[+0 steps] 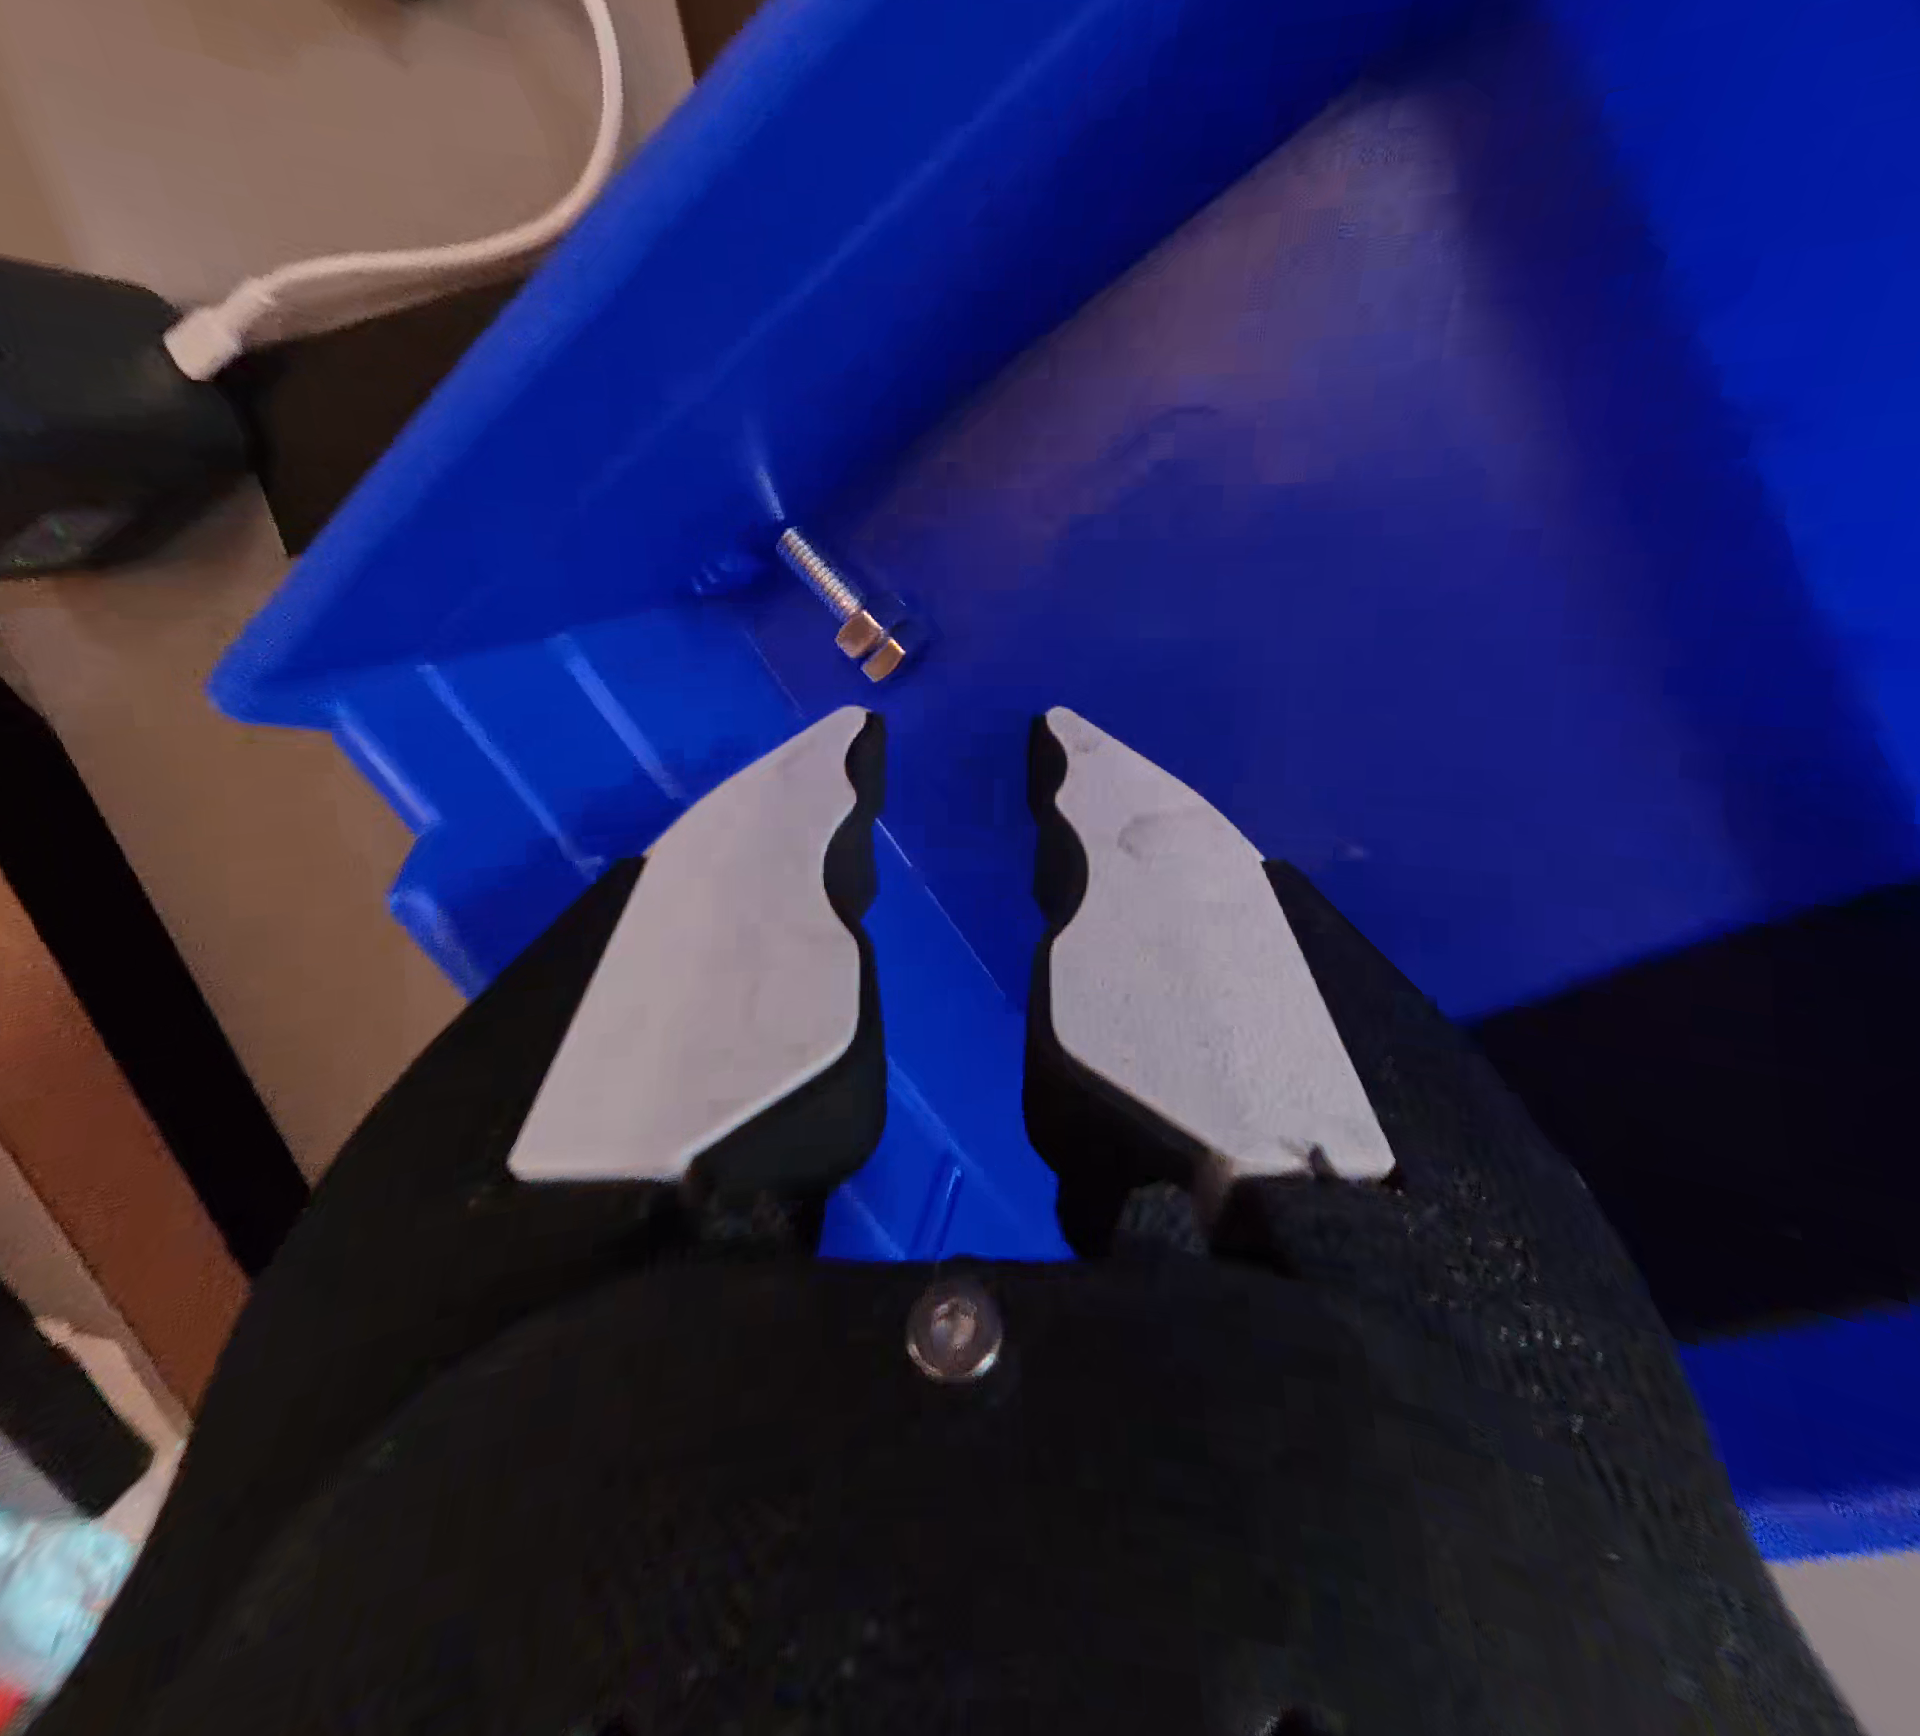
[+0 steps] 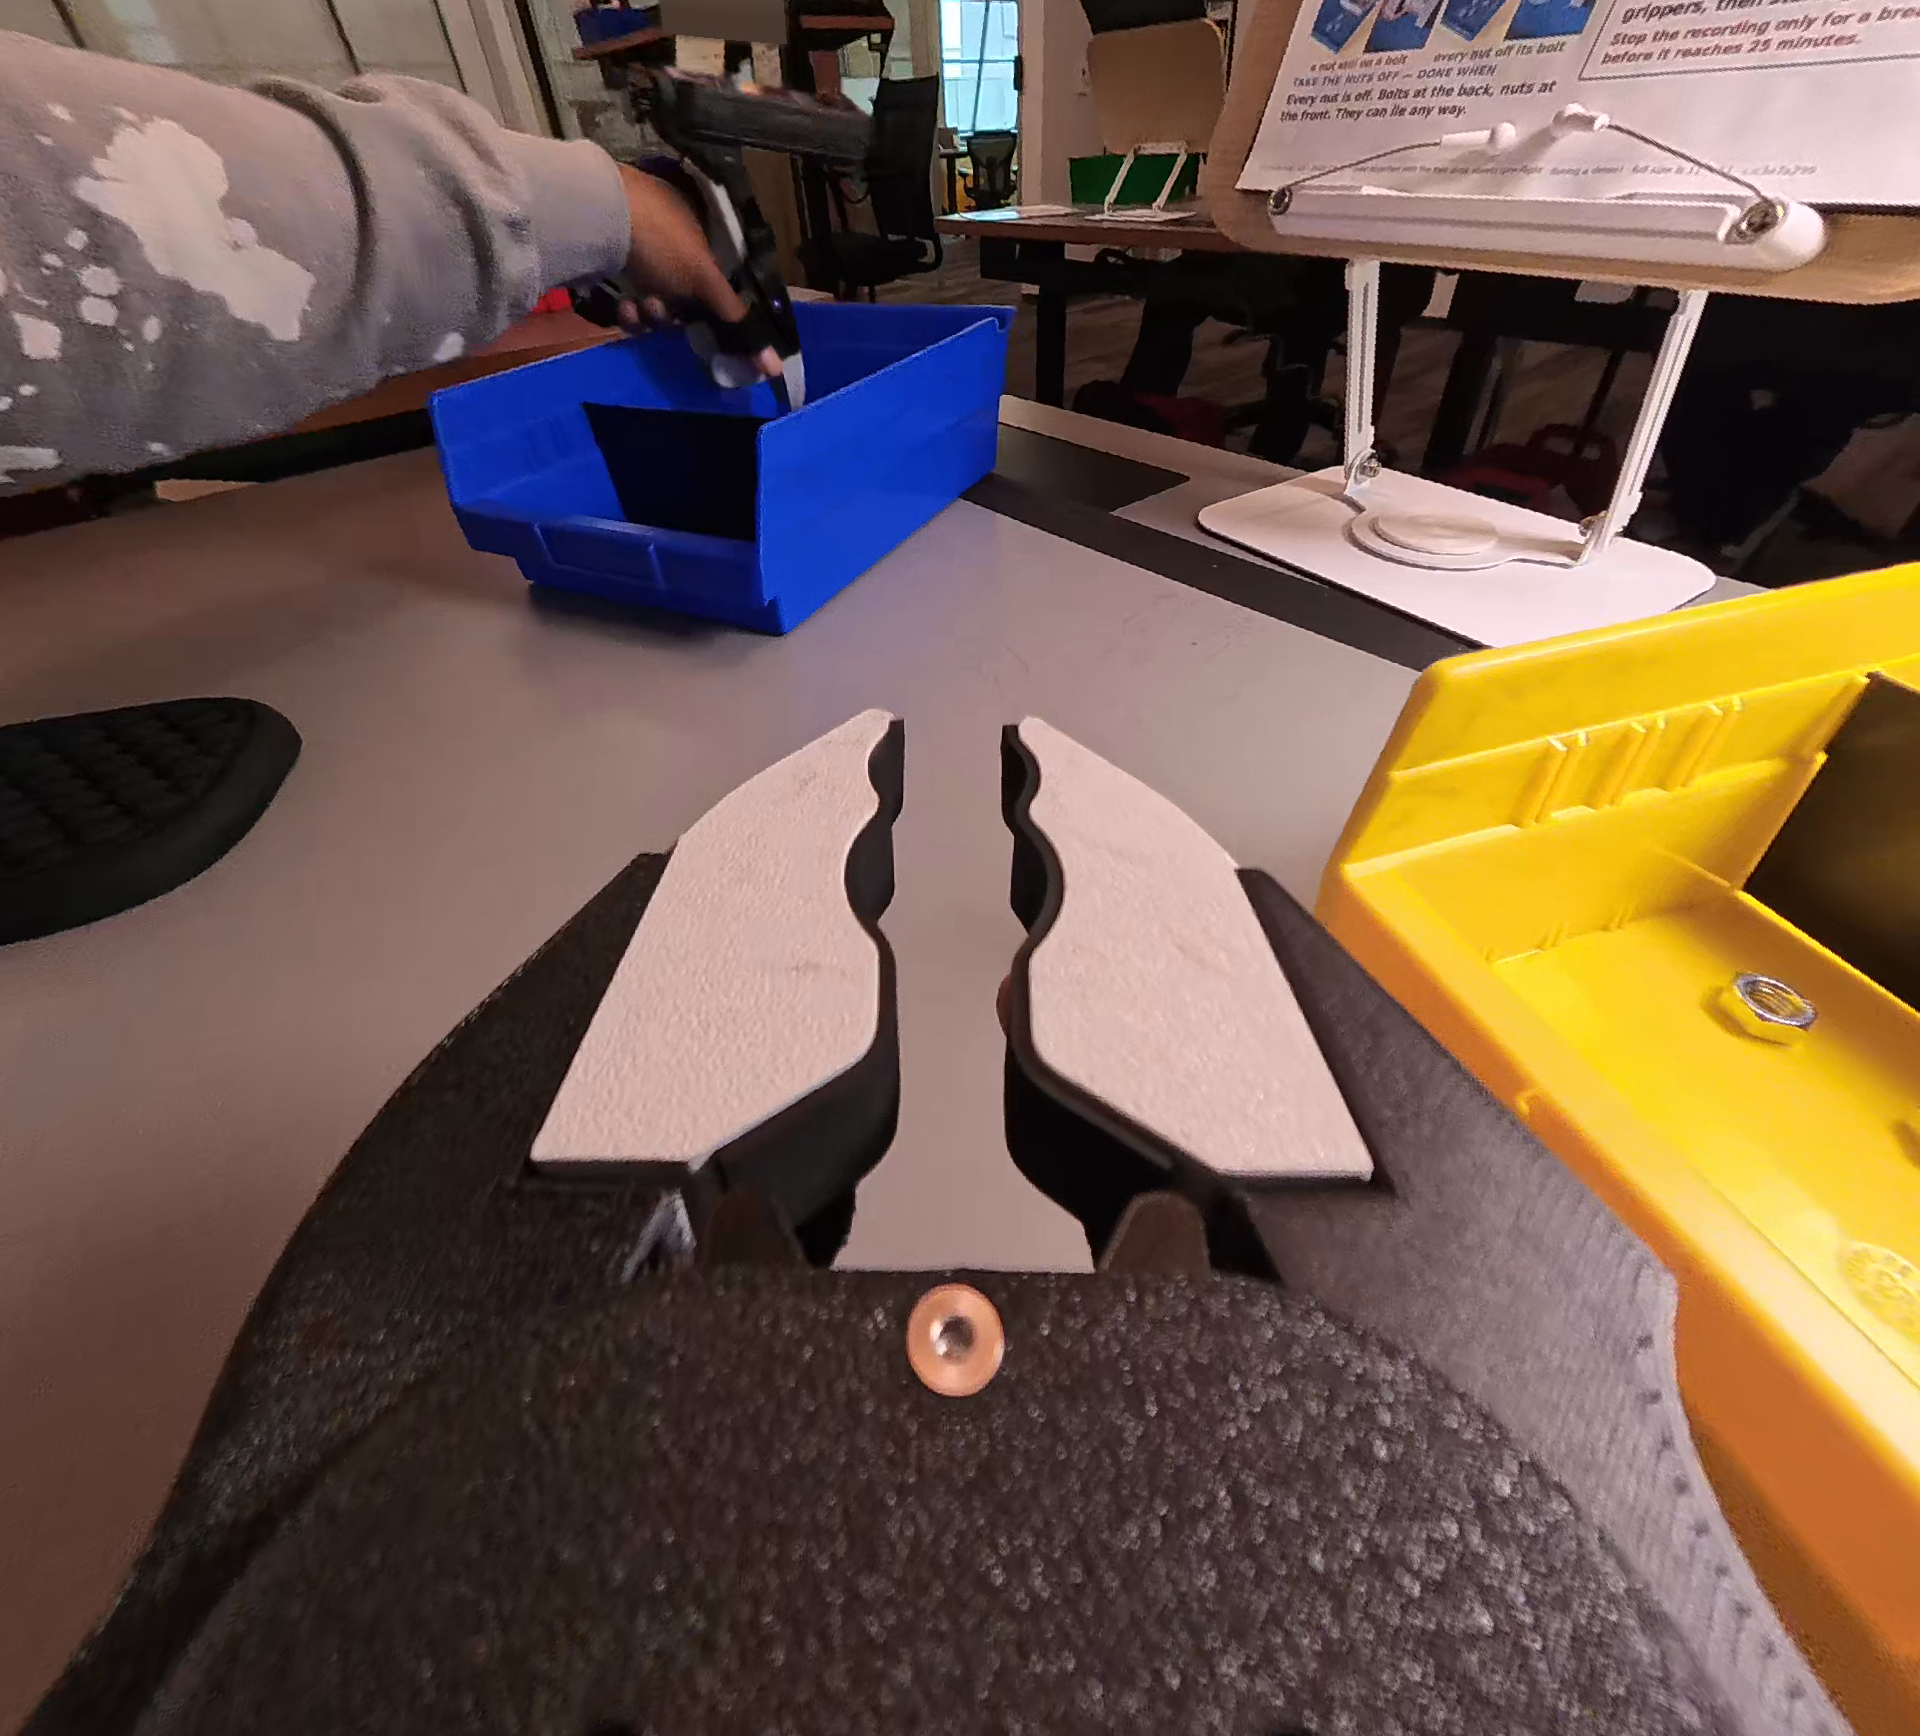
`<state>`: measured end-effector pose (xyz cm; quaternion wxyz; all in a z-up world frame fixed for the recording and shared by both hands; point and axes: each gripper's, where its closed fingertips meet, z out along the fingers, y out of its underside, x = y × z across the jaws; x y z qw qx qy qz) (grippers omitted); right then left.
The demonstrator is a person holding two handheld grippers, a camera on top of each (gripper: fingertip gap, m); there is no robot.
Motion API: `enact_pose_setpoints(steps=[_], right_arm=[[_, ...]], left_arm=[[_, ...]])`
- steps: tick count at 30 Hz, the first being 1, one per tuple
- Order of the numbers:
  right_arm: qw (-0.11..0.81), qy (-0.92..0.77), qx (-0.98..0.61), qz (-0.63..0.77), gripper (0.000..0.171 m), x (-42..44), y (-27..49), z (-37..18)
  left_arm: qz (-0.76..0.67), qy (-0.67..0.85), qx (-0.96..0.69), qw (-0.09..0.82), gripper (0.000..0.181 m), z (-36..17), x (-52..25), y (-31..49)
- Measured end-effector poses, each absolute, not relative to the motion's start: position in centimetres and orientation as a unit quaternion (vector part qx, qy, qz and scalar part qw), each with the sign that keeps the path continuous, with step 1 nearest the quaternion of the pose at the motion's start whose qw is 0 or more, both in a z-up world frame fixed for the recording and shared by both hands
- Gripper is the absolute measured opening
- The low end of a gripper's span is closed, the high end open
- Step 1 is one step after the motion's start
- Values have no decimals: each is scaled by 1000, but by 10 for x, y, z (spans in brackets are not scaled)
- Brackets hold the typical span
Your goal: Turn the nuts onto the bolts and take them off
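A small silver bolt with a nut on it (image 1: 850,609) lies on the floor of the blue bin (image 1: 1299,439), against its side wall. My left gripper (image 1: 948,722) is open and empty inside the bin, its tips just short of the bolt. In the right wrist view the left gripper (image 2: 764,356) reaches down into the blue bin (image 2: 873,481). My right gripper (image 2: 951,736) is open and empty above the grey table (image 2: 1039,626). A loose silver nut (image 2: 1766,1008) lies in the yellow bin (image 2: 1455,959) to its right.
A white stand (image 2: 1455,543) holding an instruction sheet (image 2: 1558,24) is at the back right. A black textured pad (image 2: 114,803) lies at the left. A sleeved arm (image 2: 260,232) crosses the left. A white cable (image 1: 520,128) runs outside the blue bin. The gap from one gripper's tips to the other's is roughly 50 centimetres. Between my right fingertips and the loose silver nut (image 2: 1766,1008) there is roughly 20 centimetres.
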<state>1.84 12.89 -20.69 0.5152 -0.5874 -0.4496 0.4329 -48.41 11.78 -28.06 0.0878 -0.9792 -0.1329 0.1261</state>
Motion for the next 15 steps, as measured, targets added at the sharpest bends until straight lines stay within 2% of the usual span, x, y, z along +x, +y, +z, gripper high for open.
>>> enact_pose_setpoints(steps=[7,15], right_arm=[[509,-462,-588,426,16,19,129,-213],[517,-449,-592,425,15,26,140,-208]], left_arm=[[169,-161,-972,-9,30,-308,-502,118],[176,-150,-973,-17,24,-317,-511,119]])
